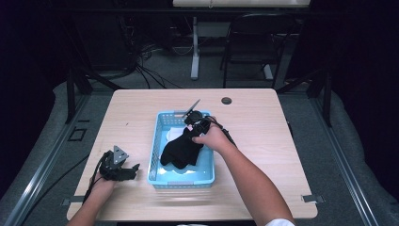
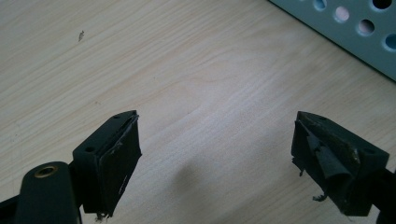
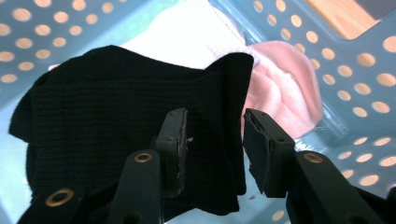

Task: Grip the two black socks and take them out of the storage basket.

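Right tongs (image 3: 212, 144) part-open straddling the 5 o'clock edge of the black knit cloth (image 3: 116, 116) in the perforated blue plastic basket (image 1: 157, 155), not visibly clamped; left tongs (image 2: 215, 158) wide apart, empty, over the pale wooden desk (image 1: 263, 117) at the basket's 9 o'clock.

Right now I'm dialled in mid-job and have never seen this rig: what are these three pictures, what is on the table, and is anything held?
No robot here: a person holds a hand-held gripper in each hand. The high view looks down on a wooden table from the person's side. On it stands a blue perforated basket holding a black knitted cloth over white cloth and pink cloth. The other two pictures come from cameras riding on the grippers. The left gripper rests low on the bare table beside the basket, fingers wide apart, holding nothing. The right gripper is down in the basket; the black cloth's edge lies between its fingers, which stand apart, not yet closed on it.
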Tool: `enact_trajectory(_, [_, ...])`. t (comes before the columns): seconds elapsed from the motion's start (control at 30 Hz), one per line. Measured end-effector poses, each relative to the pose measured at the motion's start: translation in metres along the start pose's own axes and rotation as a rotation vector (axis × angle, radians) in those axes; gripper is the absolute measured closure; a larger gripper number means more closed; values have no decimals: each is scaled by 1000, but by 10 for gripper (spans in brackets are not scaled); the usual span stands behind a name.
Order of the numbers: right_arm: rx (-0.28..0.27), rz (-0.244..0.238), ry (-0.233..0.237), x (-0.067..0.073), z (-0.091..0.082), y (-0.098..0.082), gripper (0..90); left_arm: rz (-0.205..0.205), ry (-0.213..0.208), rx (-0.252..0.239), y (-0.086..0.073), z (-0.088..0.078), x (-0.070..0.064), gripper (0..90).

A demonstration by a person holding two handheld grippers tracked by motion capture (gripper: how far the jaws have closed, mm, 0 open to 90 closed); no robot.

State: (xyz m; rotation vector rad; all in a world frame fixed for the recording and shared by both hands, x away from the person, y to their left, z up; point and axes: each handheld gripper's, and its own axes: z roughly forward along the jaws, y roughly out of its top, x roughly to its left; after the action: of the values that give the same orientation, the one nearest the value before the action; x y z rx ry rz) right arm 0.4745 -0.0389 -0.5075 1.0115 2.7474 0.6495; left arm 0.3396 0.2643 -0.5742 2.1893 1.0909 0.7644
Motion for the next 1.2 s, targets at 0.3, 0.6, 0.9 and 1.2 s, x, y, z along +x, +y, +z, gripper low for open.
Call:
enact_trajectory(0.3, [29, 39, 58, -2, 10, -1, 693, 0, -1, 2, 0, 0, 0, 156])
enact_trajectory(0.6, [-4, 2, 49, 0, -4, -7, 852, 1, -2, 5, 0, 0, 0, 156])
enact_trajectory(0.9, [-63, -67, 65, 19, -41, -1, 869, 3, 0, 6, 0, 0, 0, 156])
enact_trajectory(1.2, [-88, -141, 87, 40, -71, 8, 874, 3, 1, 7, 0, 0, 0, 156])
